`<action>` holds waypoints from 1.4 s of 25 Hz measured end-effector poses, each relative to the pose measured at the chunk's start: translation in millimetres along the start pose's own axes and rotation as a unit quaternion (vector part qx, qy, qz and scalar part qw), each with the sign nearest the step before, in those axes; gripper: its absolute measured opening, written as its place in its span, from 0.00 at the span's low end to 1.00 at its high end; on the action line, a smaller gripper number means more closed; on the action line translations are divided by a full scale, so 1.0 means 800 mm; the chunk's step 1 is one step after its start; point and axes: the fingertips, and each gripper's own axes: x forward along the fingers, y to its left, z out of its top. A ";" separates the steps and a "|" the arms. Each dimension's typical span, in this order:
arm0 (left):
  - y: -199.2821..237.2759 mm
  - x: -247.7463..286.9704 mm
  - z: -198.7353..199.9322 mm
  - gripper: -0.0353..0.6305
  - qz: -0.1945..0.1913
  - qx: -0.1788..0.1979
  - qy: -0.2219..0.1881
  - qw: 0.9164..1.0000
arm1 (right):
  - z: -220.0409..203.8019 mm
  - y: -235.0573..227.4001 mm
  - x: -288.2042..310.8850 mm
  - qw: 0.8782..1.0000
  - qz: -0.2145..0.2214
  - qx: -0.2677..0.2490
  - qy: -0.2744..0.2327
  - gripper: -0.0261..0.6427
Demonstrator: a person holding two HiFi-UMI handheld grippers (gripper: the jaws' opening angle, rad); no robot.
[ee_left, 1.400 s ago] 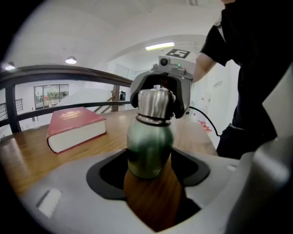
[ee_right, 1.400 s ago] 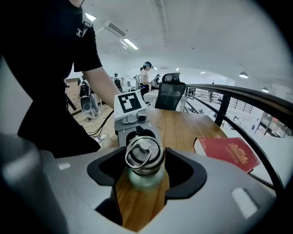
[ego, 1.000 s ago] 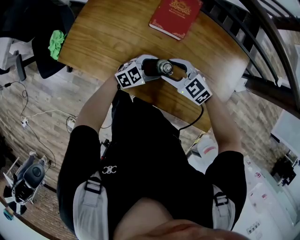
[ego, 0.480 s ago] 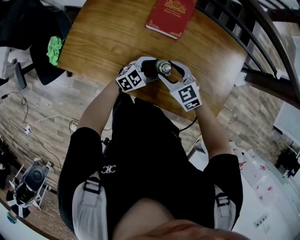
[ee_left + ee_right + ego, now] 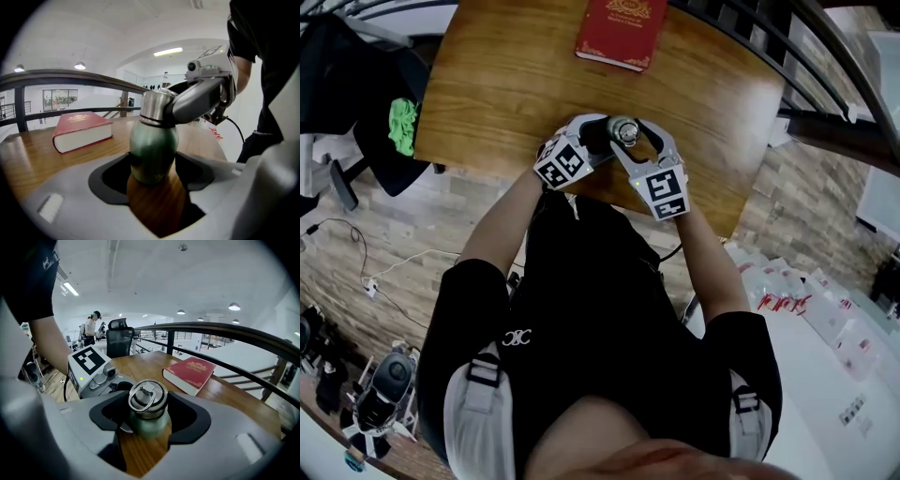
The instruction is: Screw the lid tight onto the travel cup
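Left gripper (image 5: pixel 152 174): jaws closed against the green body of the travel cup (image 5: pixel 153 147), 1 pad on each side, low on the body

Right gripper (image 5: pixel 149 419): jaws clamped on the steel lid (image 5: pixel 149 401), which sits on the cup's neck; a wire ring (image 5: pixel 142 398) lies flat on the lid's top

Travel cup: upright, base on the wooden table (image 5: pixel 506 84), near the edge closest to the person. In the head view the 2 grippers meet at the cup from opposite sides, marker cubes toward the person

1 red hardback book (image 5: pixel 190 373): flat on the table, well apart from the cup, toward the far edge

Dark railing (image 5: pixel 225 329): curves past the table's far side

1 black office chair (image 5: pixel 118 341): beyond the table, on the left gripper's side

1 green cloth (image 5: pixel 401 117): off the table, to the person's left
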 end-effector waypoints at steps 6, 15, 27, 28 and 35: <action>-0.001 0.000 0.002 0.58 -0.009 0.003 -0.001 1.000 | -0.003 -0.002 -0.002 0.998 -0.042 0.037 0.002 0.43; 0.000 -0.009 0.000 0.59 -0.019 0.006 0.027 0.999 | 0.011 0.004 -0.036 0.997 -0.046 0.045 -0.037 0.44; 0.044 -0.140 0.106 0.13 0.129 -0.030 -0.078 0.988 | 0.121 -0.049 -0.125 0.955 -0.160 0.115 -0.221 0.04; 0.054 -0.154 0.123 0.13 0.151 -0.035 -0.092 0.984 | 0.133 -0.053 -0.128 0.951 -0.164 0.118 -0.234 0.04; 0.104 -0.260 0.232 0.13 0.300 -0.036 -0.161 0.940 | 0.206 -0.066 -0.141 0.937 -0.207 0.080 -0.271 0.04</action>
